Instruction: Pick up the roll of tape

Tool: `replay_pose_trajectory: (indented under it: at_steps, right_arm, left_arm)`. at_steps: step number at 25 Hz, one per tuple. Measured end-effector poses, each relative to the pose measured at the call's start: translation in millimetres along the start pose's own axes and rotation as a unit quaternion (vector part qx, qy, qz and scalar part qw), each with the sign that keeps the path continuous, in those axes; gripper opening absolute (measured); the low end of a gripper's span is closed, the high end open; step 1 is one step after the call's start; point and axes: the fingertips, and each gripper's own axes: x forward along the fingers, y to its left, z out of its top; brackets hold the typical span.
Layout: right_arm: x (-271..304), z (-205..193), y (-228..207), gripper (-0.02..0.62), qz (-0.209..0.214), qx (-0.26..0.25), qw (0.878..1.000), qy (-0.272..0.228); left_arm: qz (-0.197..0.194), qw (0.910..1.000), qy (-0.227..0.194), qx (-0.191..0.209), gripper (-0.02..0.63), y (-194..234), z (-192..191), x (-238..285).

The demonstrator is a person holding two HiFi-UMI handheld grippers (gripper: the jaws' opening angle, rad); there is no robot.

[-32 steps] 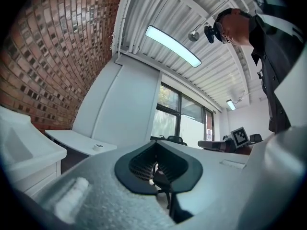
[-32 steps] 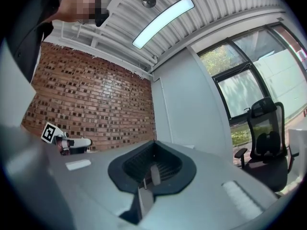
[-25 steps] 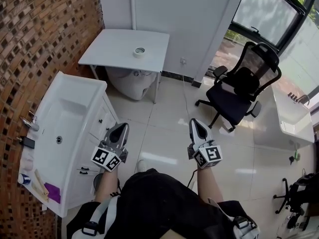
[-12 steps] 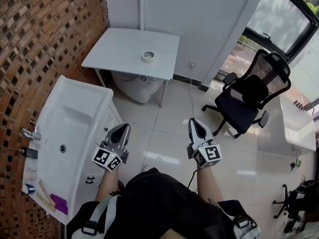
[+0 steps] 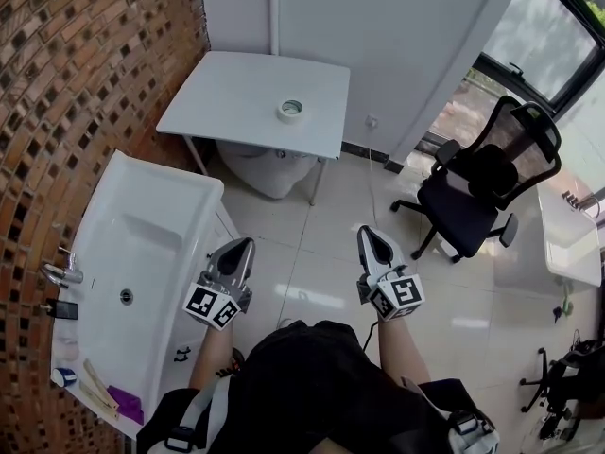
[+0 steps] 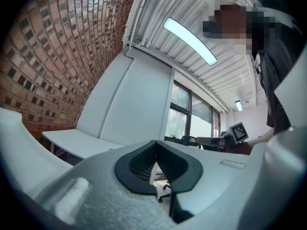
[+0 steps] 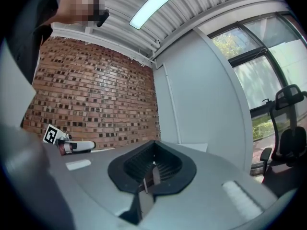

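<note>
Standing well apart from a white tabletop (image 5: 236, 93), a person holds the left gripper (image 5: 243, 247) and right gripper (image 5: 371, 234) level, both clenched and empty. The roll of tape (image 5: 291, 111) lies flat on that tabletop, untouched; the whole approach and grasp remain.

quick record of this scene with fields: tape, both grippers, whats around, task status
tape: roll of tape lies flat on the white table, near its front edge, nothing touching it
left gripper: left gripper has its jaws together, empty, held over the floor short of the table
right gripper: right gripper has its jaws together, empty, beside the left one
surroundings: white sink along the brick wall; black office chair at right
task status: tape not yet picked up
</note>
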Motion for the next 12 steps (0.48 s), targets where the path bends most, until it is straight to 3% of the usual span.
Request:
replay_pose_trajectory:
  at_steps: [5, 12]
  right_arm:
    - [18, -6, -11, 0.005, 0.006, 0.006, 1.0, 0.008]
    - [76, -19, -31, 0.005, 0.051, 0.019, 0.998, 0.015]
  left_arm:
    - [0.027, 0.9996, 0.007, -0.008, 0.0, 20, -9, 2]
    - [0.067, 0.9977, 0.007, -0.004, 0.0, 47, -13, 28]
